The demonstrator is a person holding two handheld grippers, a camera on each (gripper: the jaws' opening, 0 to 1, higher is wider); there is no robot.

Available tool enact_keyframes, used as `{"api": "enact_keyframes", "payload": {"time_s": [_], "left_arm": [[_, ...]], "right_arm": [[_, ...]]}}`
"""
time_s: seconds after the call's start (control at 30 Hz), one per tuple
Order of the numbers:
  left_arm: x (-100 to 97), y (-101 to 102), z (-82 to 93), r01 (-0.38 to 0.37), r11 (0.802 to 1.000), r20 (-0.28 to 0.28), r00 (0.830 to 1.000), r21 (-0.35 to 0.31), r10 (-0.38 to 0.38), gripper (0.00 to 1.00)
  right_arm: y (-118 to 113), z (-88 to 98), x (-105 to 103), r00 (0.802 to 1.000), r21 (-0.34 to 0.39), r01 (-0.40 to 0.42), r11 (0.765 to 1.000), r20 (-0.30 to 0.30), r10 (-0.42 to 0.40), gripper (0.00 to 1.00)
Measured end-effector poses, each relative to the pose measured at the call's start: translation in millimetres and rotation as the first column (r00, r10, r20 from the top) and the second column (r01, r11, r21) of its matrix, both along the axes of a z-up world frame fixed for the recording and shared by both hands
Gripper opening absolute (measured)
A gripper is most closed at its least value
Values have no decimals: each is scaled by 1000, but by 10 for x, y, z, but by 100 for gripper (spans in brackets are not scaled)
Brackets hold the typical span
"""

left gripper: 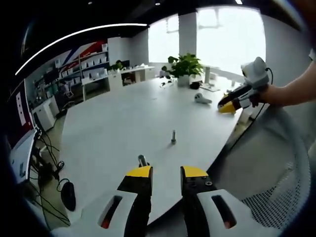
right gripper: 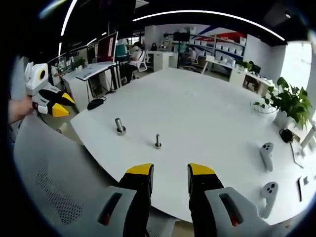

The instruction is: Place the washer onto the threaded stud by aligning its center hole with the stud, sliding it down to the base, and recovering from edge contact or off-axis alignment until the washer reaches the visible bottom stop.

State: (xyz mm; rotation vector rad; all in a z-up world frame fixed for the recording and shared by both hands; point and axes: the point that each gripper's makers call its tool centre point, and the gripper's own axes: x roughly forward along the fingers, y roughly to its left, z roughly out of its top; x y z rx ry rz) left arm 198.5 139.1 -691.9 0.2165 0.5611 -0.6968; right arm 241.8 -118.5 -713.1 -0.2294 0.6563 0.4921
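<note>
Item: threaded stud, a small grey metal post standing upright on the white table, long axis vertical, with a wider collar at its foot. It lies straight ahead of the right gripper, whose yellow-tipped black jaws stand parted with nothing between them. A second, stouter metal post on a round base stands to the stud's left in this view, apart from it. The washer cannot be made out; it may be the collar at one post's foot. In the left gripper view the left gripper, jaws likewise apart and unladen, hangs just before the stouter post, the stud farther on. Judgement: the left gripper is nearer the stouter post. Also present: two white game controllers, a leafy potted plant, a grey mesh chair back.
</note>
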Motion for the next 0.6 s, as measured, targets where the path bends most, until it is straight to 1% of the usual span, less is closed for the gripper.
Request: {"api": "enact_keyframes", "payload": {"time_s": [0.6], "left_arm": [[3,4,4,-5,1000,0,1000,-1,5,20]], "right_arm": [[3,-9,3,1000,-2,-7,1000,-2,7,30]]}}
